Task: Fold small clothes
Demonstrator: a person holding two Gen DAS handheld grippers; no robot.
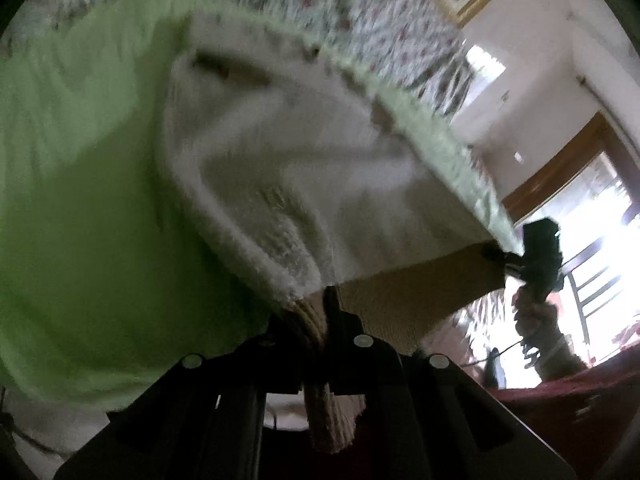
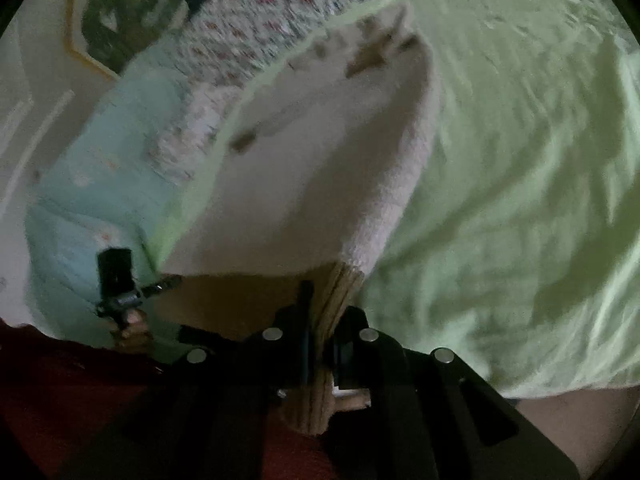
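Left gripper [image 1: 326, 312] & right gripper [image 2: 320, 312] each pinch blurry, prob. fleece garment [image 1: 280, 184] over green sheet [image 1: 80, 200].

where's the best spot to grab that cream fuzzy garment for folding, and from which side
By the tan ribbed hem, one corner in each gripper, coming in from the near edge. The cream garment lies stretched over the green sheet with that band nearest. The left gripper and right gripper are already shut on its two ends, which probably keeps the edge straight for the fold.
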